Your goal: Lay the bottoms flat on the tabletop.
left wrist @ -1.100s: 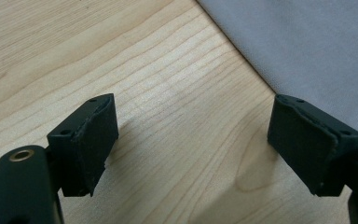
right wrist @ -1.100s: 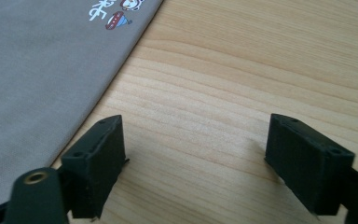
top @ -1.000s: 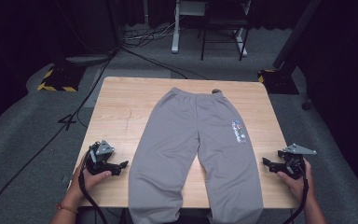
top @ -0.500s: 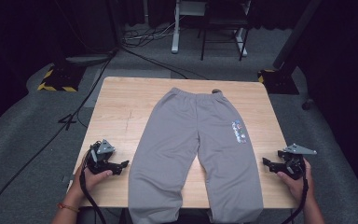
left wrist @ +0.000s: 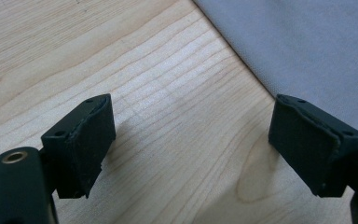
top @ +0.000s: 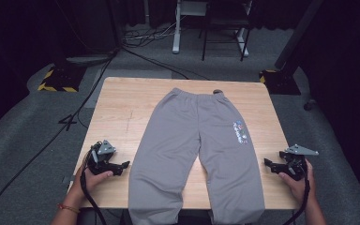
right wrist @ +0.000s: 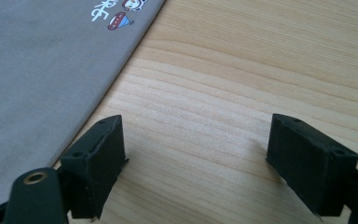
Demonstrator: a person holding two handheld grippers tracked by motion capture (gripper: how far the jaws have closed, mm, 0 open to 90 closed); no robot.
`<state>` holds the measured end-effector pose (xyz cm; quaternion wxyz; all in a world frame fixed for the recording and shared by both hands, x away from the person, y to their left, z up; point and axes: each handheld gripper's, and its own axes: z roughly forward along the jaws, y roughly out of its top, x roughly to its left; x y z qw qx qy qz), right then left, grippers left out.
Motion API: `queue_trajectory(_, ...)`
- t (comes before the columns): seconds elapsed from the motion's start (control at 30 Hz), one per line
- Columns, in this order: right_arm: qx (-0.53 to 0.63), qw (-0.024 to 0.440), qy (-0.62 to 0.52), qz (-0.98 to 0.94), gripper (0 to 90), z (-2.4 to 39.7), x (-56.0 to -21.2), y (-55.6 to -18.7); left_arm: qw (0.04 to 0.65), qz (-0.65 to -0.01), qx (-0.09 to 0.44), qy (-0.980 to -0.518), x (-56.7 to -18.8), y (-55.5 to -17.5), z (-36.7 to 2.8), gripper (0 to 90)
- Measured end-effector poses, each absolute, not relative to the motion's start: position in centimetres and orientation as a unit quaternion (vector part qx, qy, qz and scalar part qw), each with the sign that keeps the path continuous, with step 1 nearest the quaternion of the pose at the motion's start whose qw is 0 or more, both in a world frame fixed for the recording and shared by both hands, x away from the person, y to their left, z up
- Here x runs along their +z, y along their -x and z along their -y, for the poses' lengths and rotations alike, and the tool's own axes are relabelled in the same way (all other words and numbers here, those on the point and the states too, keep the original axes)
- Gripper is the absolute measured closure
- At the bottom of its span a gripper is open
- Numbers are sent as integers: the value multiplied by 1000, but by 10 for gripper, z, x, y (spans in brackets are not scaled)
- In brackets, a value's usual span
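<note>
While the pants (top: pixel 198 154) lie flat on the desk (top: pixel 122 108), both grippers' jaws are spread wide. Left gripper (top: pixel 122 166) and right gripper (top: pixel 268 164) pinch nothing; pants lie just outside each.

Wood table (top: pixel 122 108), bare at 9 o'clock. Beyond it at 12: white desk legs (top: pixel 175 28), cables (top: pixel 145 37). Yellow-black striped plate (top: pixel 56 79) at 10.

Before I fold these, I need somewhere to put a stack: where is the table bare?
The widest bare wood on the table lies between its left edge and the grey trousers, beyond the left gripper. A narrower strip runs beside the printed leg, beyond the right gripper. The middle is covered by cloth.
</note>
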<state>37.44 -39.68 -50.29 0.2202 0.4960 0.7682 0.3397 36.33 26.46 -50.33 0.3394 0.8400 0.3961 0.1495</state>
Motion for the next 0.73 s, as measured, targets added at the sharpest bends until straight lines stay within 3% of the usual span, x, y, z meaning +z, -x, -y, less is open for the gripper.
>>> queue_trajectory(0.73,341,219,-495,-769,192,397,-503,-375,339,-395,149,-841,-503,-365,-264,151)
